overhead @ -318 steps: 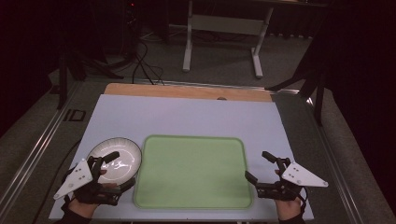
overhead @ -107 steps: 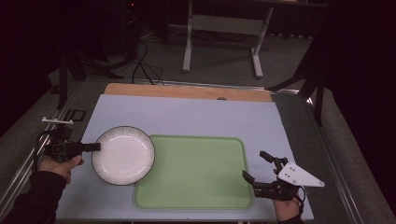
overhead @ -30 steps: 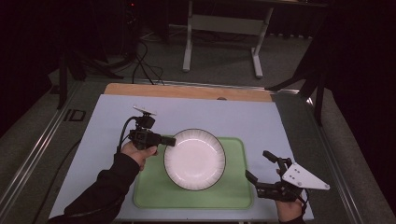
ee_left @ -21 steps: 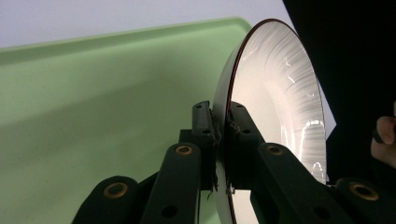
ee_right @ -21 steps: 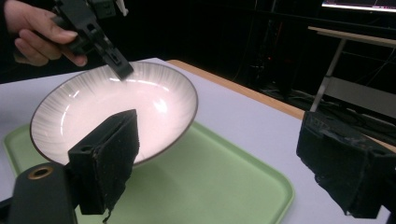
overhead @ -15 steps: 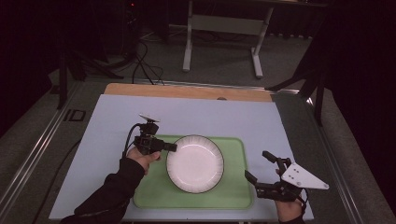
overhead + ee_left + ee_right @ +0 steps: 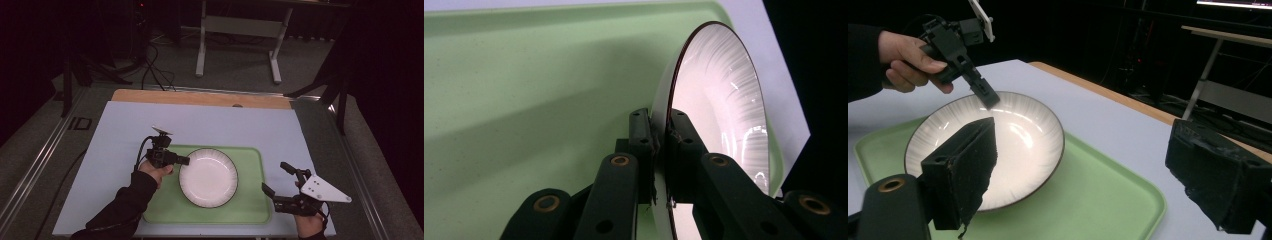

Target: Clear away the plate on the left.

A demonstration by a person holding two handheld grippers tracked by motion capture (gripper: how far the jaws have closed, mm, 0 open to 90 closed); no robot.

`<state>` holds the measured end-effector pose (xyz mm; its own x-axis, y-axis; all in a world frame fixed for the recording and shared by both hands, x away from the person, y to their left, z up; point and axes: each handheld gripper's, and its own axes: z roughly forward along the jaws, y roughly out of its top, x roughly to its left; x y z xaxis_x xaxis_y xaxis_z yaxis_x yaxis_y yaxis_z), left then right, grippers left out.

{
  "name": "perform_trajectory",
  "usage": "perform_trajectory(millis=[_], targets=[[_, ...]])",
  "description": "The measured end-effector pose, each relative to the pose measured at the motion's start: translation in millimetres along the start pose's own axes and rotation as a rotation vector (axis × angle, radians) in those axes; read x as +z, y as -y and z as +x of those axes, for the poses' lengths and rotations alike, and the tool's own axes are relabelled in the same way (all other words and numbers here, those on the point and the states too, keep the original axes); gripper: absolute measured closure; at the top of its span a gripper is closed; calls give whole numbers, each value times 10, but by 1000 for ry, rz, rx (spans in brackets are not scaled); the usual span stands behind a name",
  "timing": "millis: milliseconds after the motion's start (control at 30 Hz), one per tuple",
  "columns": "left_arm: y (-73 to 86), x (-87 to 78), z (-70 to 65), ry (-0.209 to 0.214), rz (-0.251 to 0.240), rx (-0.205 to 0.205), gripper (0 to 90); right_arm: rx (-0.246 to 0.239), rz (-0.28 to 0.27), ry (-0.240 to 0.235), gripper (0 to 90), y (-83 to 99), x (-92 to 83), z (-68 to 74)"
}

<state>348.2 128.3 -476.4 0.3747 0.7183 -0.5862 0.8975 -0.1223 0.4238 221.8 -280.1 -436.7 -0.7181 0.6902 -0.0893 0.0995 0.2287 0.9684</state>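
Bench carries green tray. White plate over tray centre. Left hand-held gripper at plate's left rim; left gripper view shows jaws clamped on rim. Right hand-held gripper off tray's right edge, jaws apart, holding nothing. No readable writing.

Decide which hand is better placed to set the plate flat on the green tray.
Left: the left gripper already clamps the plate rim over the tray. The right gripper stands open beside it.
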Motion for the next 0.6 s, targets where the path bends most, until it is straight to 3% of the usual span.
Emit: perform_trajectory(millis=[467, 600], targets=[[7, 137, 123, -4, 14, -31, 837, 2, 4, -2, 132, 2, 1, 0], [-12, 169, 159, -12, 34, -16, 845, 9, 4, -1, 132, 7, 1, -4]])
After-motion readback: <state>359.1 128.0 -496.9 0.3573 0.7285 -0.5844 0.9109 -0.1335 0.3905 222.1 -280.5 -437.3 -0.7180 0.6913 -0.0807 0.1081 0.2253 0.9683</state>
